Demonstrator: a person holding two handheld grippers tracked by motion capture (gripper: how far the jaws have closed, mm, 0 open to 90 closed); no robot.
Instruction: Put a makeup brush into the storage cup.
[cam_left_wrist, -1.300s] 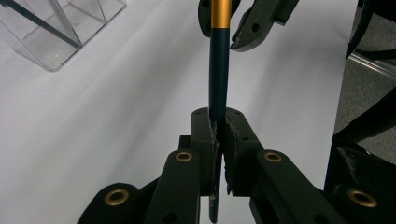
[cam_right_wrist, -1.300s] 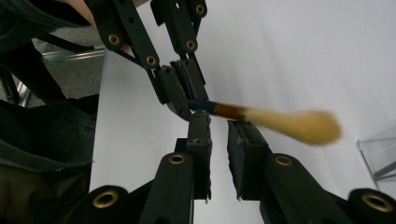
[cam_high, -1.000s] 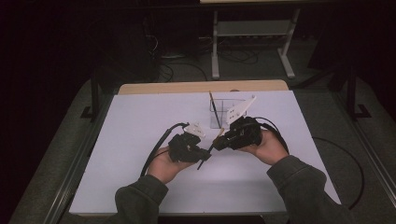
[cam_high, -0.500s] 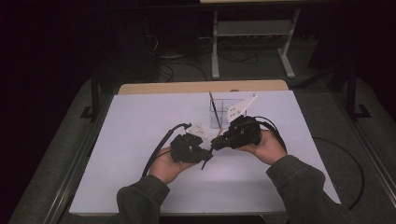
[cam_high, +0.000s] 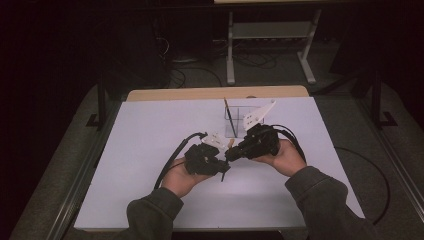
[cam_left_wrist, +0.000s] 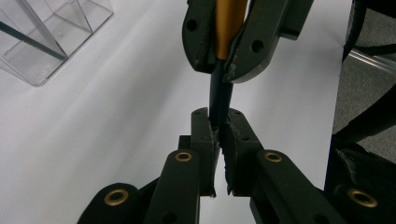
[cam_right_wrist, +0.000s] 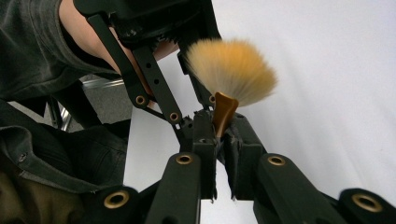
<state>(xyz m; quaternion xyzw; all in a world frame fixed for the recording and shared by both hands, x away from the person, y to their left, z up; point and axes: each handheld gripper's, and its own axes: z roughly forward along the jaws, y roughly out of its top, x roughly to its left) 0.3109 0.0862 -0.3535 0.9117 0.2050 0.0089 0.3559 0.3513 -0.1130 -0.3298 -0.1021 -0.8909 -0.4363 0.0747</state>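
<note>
Two grippers meet over a wide white table (cam_high: 135, 150) with a pale wooden far edge, set in a dark room with grey floor and a metal stand behind. The tabletop is smooth and matte, bare to the left, right and front. A clear plastic holder (cam_high: 239, 120), square and hard-edged, stands just beyond the hands with a thin stick leaning in it. The left gripper (cam_high: 221, 167) is clamped on the dark handle of a brush (cam_right_wrist: 232, 74); the right gripper (cam_high: 231, 154) has just been closing and pinches its golden ferrule. Soft tan bristles fan out rounded, held above mid-table between the two.
</note>
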